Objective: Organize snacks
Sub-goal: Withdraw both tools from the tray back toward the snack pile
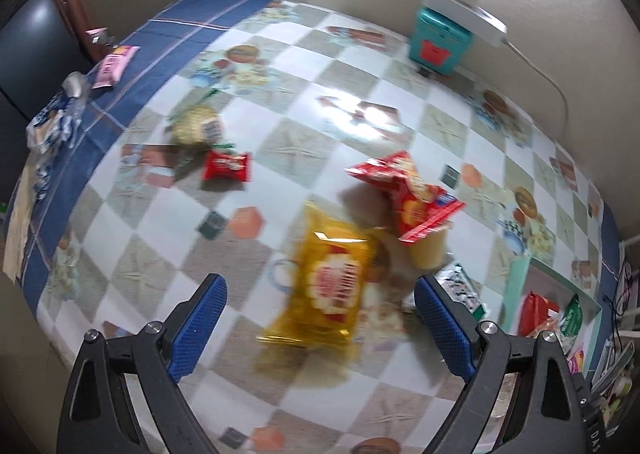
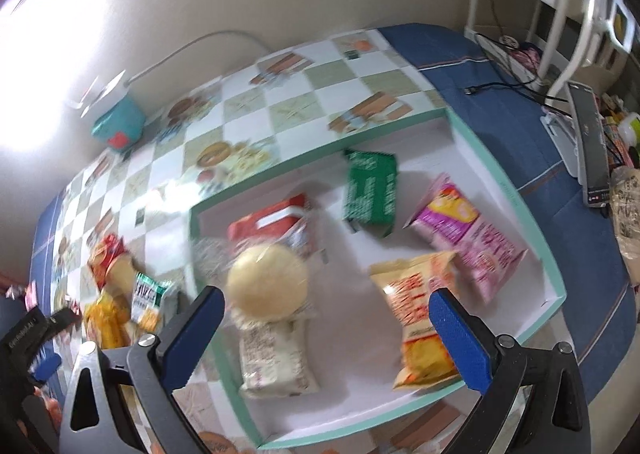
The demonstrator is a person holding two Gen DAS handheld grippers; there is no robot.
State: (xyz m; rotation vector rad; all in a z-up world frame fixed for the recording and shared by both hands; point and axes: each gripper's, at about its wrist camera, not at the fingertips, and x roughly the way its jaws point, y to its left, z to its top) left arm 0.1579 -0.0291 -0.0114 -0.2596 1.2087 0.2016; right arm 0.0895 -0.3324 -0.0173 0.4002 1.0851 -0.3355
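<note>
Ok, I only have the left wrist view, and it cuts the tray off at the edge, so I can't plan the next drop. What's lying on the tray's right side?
Observer: A pink packet lies there, against the right wall of the tray.
Operator: Is the right hand-held gripper carrying anything?
Observer: No. The right hand-held gripper is open above the tray, and nothing is pressed between its pads.
Operator: What's directly under it?
Observer: A bun packet lies on the tray floor near its left finger.
</note>
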